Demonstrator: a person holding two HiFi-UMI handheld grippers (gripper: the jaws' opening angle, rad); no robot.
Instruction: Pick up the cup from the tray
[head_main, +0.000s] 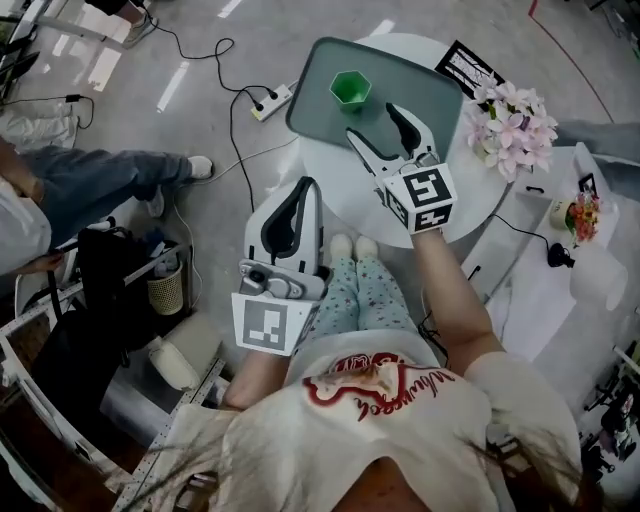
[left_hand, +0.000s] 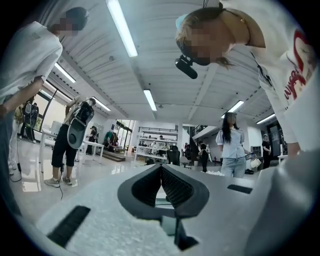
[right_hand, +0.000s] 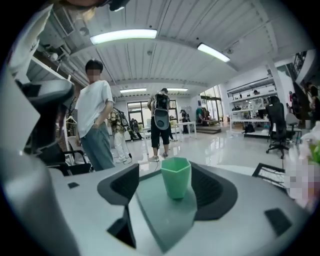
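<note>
A green faceted cup (head_main: 350, 88) stands upright on a grey-green tray (head_main: 420, 90) on the round white table (head_main: 350, 195). My right gripper (head_main: 372, 120) is open just short of the cup, with its jaws pointing at it. In the right gripper view the cup (right_hand: 176, 176) stands a little beyond the open gripper (right_hand: 170, 192), centred in the gap and touching neither jaw, on the tray (right_hand: 165, 220). My left gripper (head_main: 303, 188) is shut and empty, held off the table's near-left edge. In its own view the left gripper (left_hand: 161, 181) looks out into the room.
Pink flowers (head_main: 510, 125) and a black printed card (head_main: 468, 68) are on the table's right side. A power strip (head_main: 272, 100) and cables lie on the floor to the left. A seated person's legs (head_main: 90, 180) are at far left. People stand around the room.
</note>
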